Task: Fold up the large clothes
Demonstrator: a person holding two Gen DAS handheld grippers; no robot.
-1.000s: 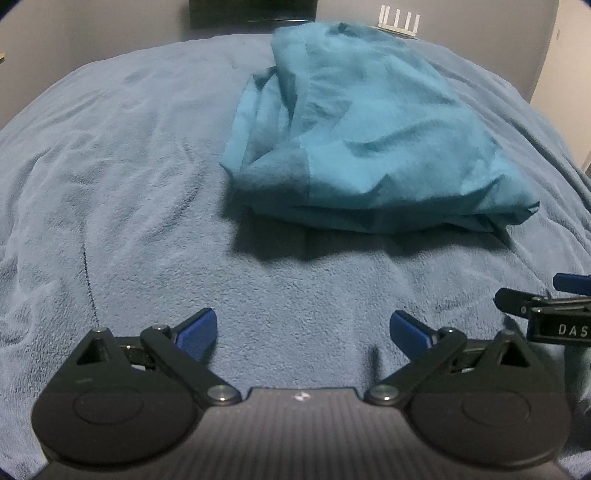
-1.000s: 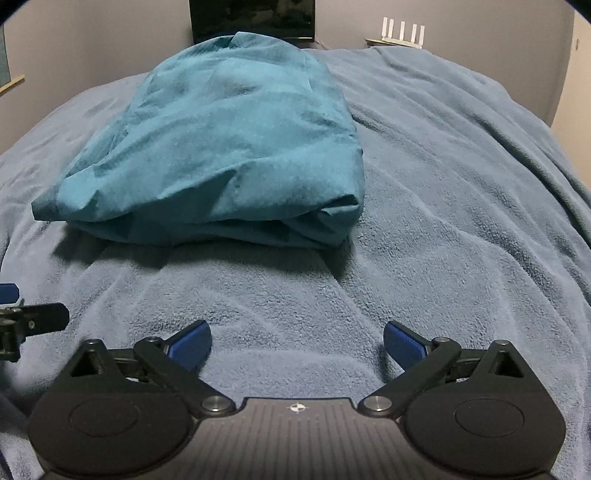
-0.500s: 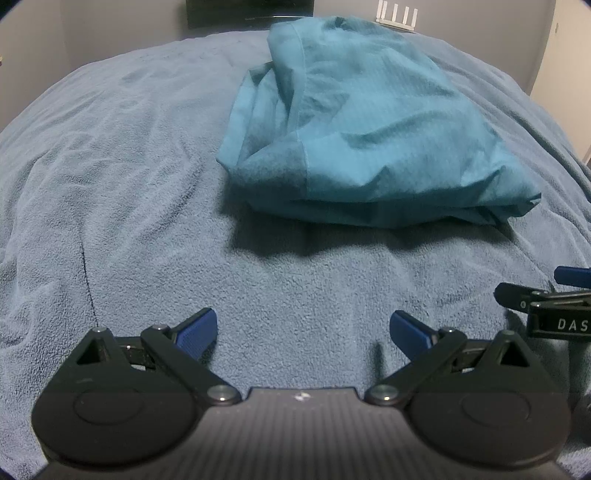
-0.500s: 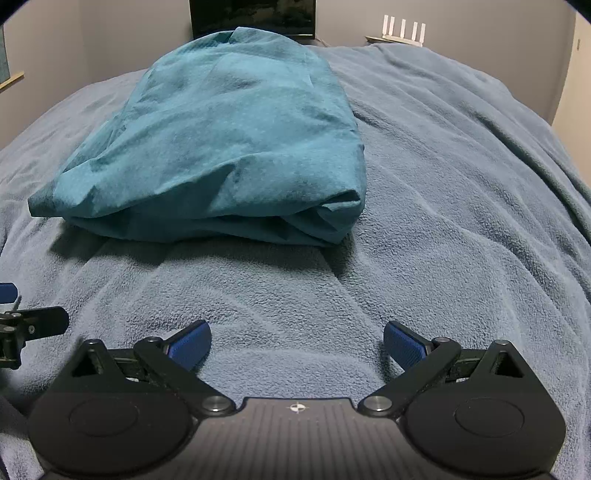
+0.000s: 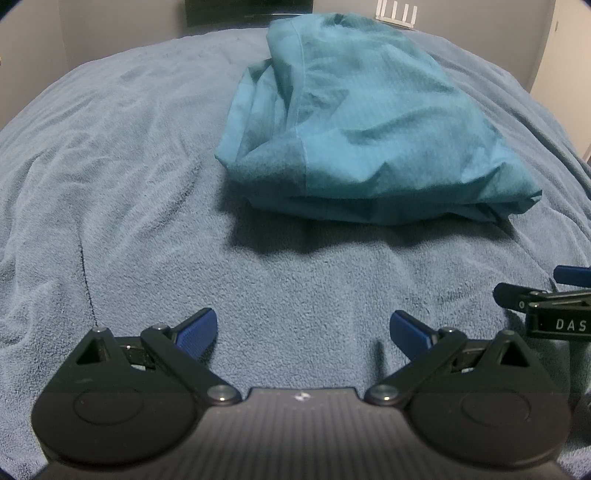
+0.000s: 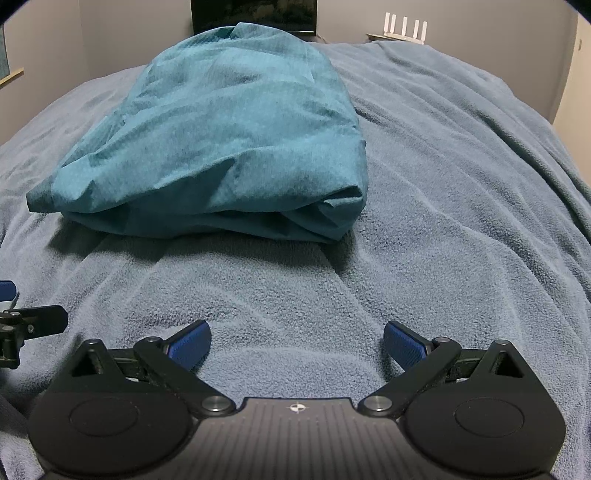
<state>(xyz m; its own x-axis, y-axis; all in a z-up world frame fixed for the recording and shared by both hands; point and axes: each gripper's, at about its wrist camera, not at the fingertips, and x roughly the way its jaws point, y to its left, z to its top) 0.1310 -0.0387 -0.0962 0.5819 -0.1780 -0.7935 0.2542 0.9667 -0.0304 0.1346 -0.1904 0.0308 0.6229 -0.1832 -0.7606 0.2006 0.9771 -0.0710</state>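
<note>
Teal fabric garment point(image 5: 362, 140) untouched by jaws: left gripper point(image 5: 304, 328) and right gripper point(image 6: 295, 338) both spread wide, empty, low over blue fleece bed blanket point(image 6: 461, 206). Garment lies folded in bundle ahead, well apart. Folding looks near done; next likely final tidy or withdrawal.

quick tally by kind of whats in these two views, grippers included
teal folded garment: 1
blue-grey blanket under it: 1
grippers, both open and empty: 2, left gripper, right gripper
white router at the back: 1
dark screen at the back: 1
total: 6
</note>
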